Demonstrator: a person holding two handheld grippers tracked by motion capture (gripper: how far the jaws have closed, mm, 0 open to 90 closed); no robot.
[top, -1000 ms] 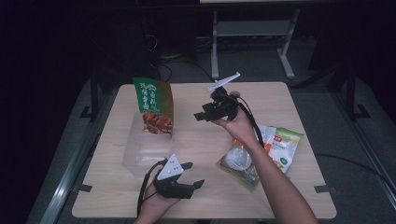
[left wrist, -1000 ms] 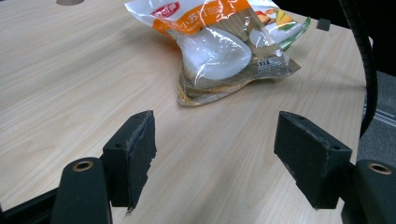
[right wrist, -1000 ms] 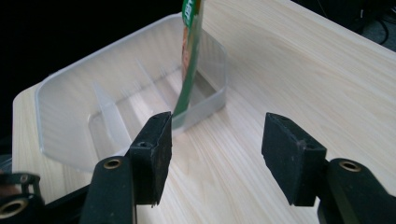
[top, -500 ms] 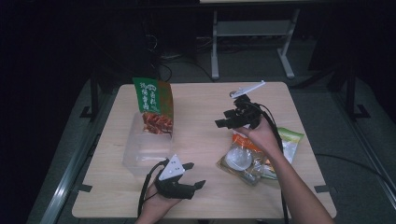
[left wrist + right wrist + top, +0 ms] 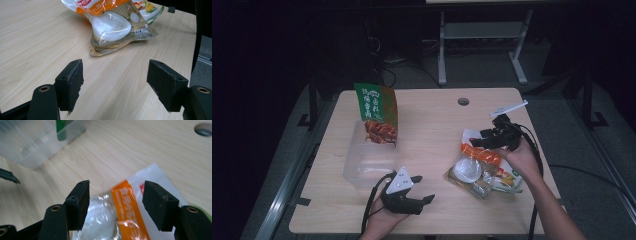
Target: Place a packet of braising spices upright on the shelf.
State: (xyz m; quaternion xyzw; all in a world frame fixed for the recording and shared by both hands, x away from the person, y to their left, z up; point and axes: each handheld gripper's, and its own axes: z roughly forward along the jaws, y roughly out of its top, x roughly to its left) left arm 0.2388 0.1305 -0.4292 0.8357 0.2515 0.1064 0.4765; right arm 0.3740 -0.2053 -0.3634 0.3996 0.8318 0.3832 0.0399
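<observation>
Orange-banded snack bag (image 5: 484, 167): flat on the table (image 5: 432, 125), at 4 o'clock from its middle.
Right gripper (image 5: 486, 140): jaws spread above the bag's top edge, likely lining up a grasp.
Left gripper (image 5: 422, 192): jaws apart, empty, resting at 6 o'clock, probably waiting.
Clear bin (image 5: 367, 160): at 9 o'clock, green packet (image 5: 376, 112) propped inside.
Left gripper view: shows the bag's lower seam (image 5: 120, 46).

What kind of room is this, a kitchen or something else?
Probably a lab or workshop, not a kitchen. A plain wooden table with a cable hole stands in a dark room, a metal frame stand behind it, and cabled grippers, left gripper and right gripper, work over snack packets.
</observation>
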